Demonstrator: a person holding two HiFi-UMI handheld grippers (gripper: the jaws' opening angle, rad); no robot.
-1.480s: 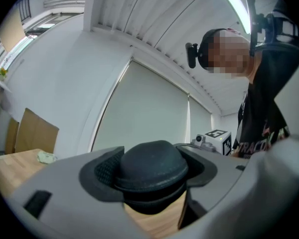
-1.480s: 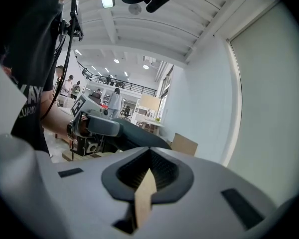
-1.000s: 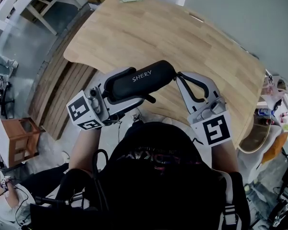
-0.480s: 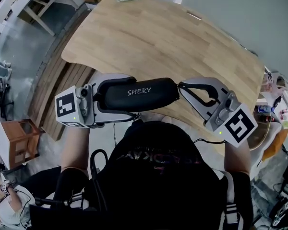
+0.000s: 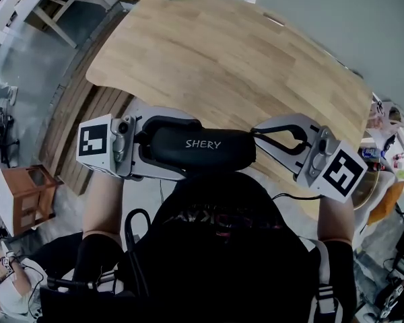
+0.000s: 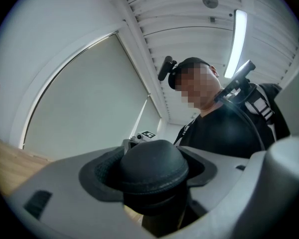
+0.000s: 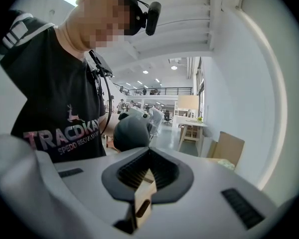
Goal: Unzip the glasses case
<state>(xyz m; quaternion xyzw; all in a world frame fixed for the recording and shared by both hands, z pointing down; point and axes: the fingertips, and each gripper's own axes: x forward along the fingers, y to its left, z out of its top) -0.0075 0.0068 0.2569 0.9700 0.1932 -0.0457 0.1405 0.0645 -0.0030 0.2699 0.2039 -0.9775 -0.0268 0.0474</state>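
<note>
Glasses case [image 5: 209, 147] clamped in left claw [image 5: 178, 147]; right claw [image 5: 256, 135] pinches tan tab [image 7: 142, 200].

Left gripper [image 5: 188, 148] tight on glasses case [image 5: 225, 151], right gripper [image 5: 256, 134] jaws together.

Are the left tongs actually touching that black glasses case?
Touching. The left gripper view shows the left tongs clamped around one rounded end of the glasses case.

glasses case [image 5: 219, 155]: black, white "SHERY" lettering. left tool [image 6: 154, 183] and right tool [image 5: 257, 132]: light grey shells, black pads [image 7: 169, 176], cubes [image 5: 94, 143] with black-on-white square markers. table [image 5: 209, 52]: pale wood grain. T-shirt [image 7: 50, 83]: black, pink-and-white print.
</note>
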